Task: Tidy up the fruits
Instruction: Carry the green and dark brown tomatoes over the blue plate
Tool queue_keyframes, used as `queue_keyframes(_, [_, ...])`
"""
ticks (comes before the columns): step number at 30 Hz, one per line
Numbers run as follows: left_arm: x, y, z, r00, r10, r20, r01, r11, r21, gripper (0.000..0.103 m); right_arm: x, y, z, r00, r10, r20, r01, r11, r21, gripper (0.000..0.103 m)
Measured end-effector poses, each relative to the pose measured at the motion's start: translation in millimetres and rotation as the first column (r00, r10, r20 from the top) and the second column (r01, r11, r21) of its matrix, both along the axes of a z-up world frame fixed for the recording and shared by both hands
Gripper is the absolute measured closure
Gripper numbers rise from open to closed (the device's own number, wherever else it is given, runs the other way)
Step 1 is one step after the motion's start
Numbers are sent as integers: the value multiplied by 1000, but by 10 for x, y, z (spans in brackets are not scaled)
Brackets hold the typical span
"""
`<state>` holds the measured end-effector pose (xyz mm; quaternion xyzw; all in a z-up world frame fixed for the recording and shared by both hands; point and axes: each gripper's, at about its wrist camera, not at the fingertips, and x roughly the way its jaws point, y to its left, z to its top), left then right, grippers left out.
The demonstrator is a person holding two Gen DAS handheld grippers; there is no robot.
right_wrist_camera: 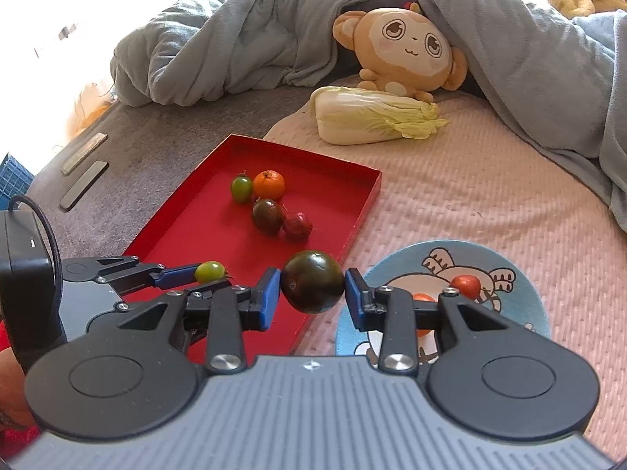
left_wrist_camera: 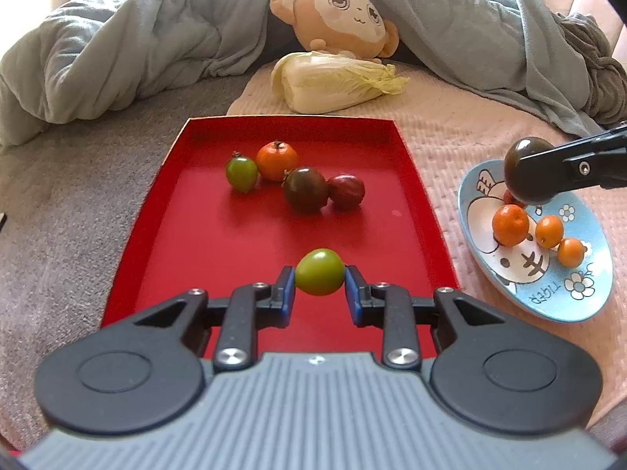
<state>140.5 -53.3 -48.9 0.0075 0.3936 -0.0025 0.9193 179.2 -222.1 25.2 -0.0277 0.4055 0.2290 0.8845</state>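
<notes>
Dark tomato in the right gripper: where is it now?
Dark tomato sits clamped in the right gripper, between the red tray and the blue plate.

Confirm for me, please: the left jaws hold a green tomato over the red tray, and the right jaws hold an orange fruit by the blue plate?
Not quite: the right gripper holds a dark tomato, not an orange fruit, as the right wrist view shows. The rest stands: green tomato, red tray, blue plate.

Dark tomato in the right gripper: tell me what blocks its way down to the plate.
Nothing visible does. The dark tomato is clamped in the right gripper above the blue cartoon plate; the small orange fruits there leave bare room.
</notes>
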Motion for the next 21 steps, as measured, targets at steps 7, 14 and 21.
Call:
queue_keyframes(7, [-1, -121, 41, 1000, -26, 8, 26, 1000, -5, 73, -13, -126, 19, 1000, -24, 1, 24, 1000, 8, 61])
queue_keyframes(14, [8, -263, 83, 998, -56, 18, 56, 998, -8, 73, -48, -255, 29, 999, -47, 5, 47, 999, 15, 61])
queue_keyframes(21, [21, -411, 123, 996, -89, 27, 90, 996, -7, 73, -77, -395, 36, 997, -71, 7, 71, 997, 22, 61])
